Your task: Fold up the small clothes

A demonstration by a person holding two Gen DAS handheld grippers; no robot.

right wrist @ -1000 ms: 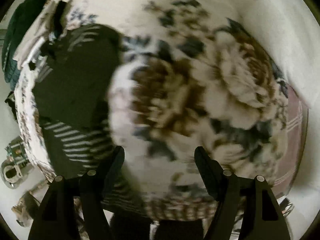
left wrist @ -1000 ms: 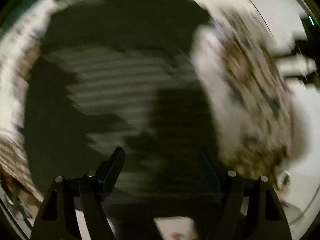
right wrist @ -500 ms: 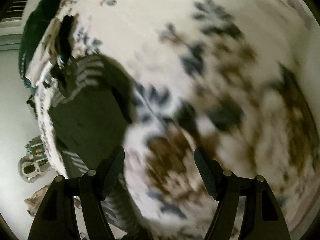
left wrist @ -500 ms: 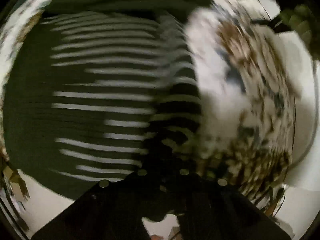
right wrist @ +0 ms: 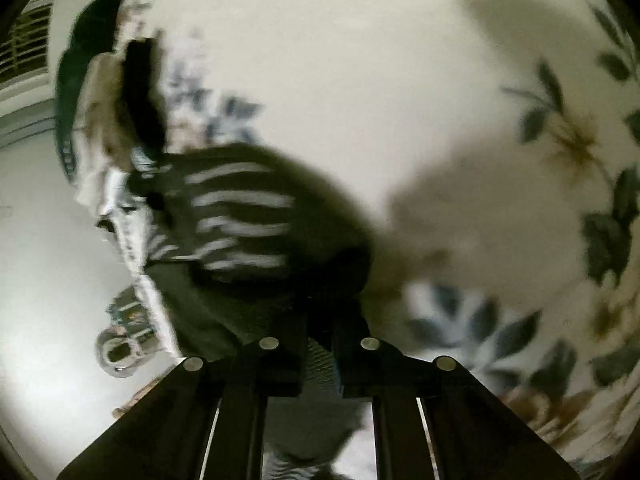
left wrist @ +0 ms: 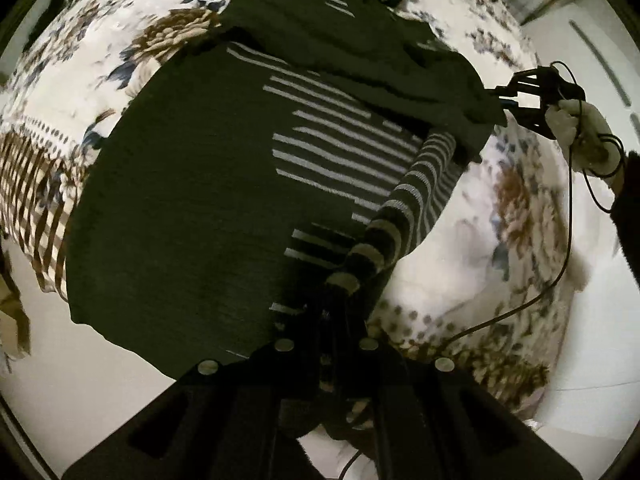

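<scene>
Dark knit with pale stripes is pinched right at the bottom of the left wrist view, where the left gripper [left wrist: 328,320] is closed tight on a striped sleeve [left wrist: 404,204] of the sweater [left wrist: 192,200]. That sleeve is stretched away from the gripper, up and to the right across the garment. Beyond it, the body of the sweater is seen spread flat over a floral bedspread [left wrist: 500,248], with a dark folded-over part lying across the top. Farther off at the right edge, the right gripper [left wrist: 505,106] is seen clamped on the far corner of that dark fold, held by a light-gloved hand [left wrist: 580,128] reaching in from the right with a cable dangling from it. Some white-and-dark items are barely made out at the far top of the bed.

From the right wrist view the picture is blurry, but the right gripper's jaws are shown drawn together on dark fabric at [right wrist: 320,340], with the striped part of the sweater bunched just ahead. Only this view shows a pile of other clothes [right wrist: 104,120] at the bed's far left edge and a metal object [right wrist: 116,352] on the floor below it; what that object is can't be told.
</scene>
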